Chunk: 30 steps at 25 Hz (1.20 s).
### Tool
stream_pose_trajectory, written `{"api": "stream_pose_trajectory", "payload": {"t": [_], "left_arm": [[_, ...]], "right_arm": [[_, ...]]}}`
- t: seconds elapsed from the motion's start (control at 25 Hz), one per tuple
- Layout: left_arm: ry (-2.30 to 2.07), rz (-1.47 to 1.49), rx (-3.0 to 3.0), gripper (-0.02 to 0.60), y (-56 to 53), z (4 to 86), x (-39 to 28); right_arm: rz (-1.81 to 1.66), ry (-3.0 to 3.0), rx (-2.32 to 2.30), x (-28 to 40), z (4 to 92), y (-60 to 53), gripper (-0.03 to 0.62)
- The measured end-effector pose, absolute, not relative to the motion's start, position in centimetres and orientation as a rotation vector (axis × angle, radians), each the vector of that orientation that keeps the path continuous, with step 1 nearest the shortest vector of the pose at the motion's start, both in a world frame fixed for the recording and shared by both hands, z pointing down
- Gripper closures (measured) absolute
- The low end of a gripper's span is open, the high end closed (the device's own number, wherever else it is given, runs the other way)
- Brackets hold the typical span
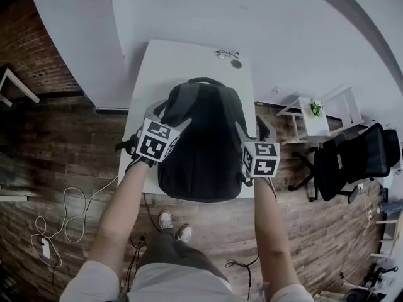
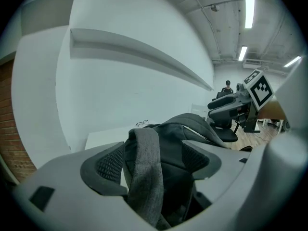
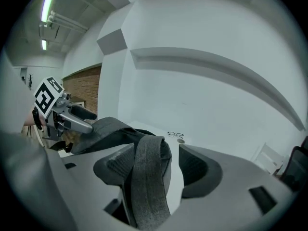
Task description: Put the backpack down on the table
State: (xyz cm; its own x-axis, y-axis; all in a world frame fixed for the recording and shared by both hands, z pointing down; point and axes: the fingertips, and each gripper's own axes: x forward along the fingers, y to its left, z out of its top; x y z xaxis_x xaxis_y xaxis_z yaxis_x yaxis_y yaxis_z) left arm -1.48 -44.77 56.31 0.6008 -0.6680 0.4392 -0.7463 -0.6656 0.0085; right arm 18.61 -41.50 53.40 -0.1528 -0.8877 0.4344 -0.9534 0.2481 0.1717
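1. In the head view the person's forearms reach forward from the bottom edge, with a pair of shoes (image 1: 174, 221) on the wooden floor (image 1: 63, 150) between them.
2. The left gripper (image 1: 169, 117) is at the left flank of the backpack (image 1: 204, 143). Its own view shows the jaws standing apart with a grey shoulder strap (image 2: 144, 172) running up between them. The strap lies against the left pad, and a gap is left to the right pad, so nothing is pinched.
3. The right gripper (image 1: 253, 129) is at the backpack's right flank. Its jaws are also spread, and the other grey strap (image 3: 149, 177) hangs between them close to the left pad and clear of the right pad.
4. The dark backpack lies lengthwise over the near half of the white table (image 1: 182, 61). Its bottom end reaches the table's near edge and its carry handle (image 1: 205, 80) points to the far end. I cannot tell whether it rests fully on the top.
5. A pair of glasses (image 1: 227, 54) and a small round object (image 1: 236, 63) lie beyond it at the table's far end, well apart from the backpack.
6. On the floor, cables (image 1: 69, 212) trail to the left. To the right stand a black office chair (image 1: 352, 159) and a small white side table (image 1: 313, 126) with a plant (image 1: 315, 109).
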Motion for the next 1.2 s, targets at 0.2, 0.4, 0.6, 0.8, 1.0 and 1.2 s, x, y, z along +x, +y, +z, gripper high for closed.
{"api": "stream_pose_trajectory", "payload": {"t": [0.2,0.4,0.6,0.8,1.0,1.2], "left_arm": [[-1.235,0.577,2.619,0.209,-41.9,54.2,-2.2],[-1.293,0.560,2.594,0.246,-38.5,52.6,-2.9],[-1.377,0.523,2.567,0.302,-35.6,51.4,-3.3],[-1.488,0.492,2.557,0.416,-33.2,49.8,-3.8],[-1.575,0.464,2.562,0.520,-31.1,48.3,-3.7],[-1.671,0.370,2.584,0.563,-28.9,45.6,-3.5]], "right_arm": [[0.182,-2.098,1.697,18.9,52.0,-39.2,0.298],[0.212,-2.128,1.682,18.2,51.3,-36.3,0.298],[0.201,-2.152,1.640,17.5,50.7,-33.7,0.301],[0.187,-2.139,1.652,17.8,50.3,-31.1,0.519],[0.193,-2.191,1.670,17.8,48.7,-28.8,0.534],[0.138,-2.256,1.704,18.0,45.1,-26.7,0.546]]}}
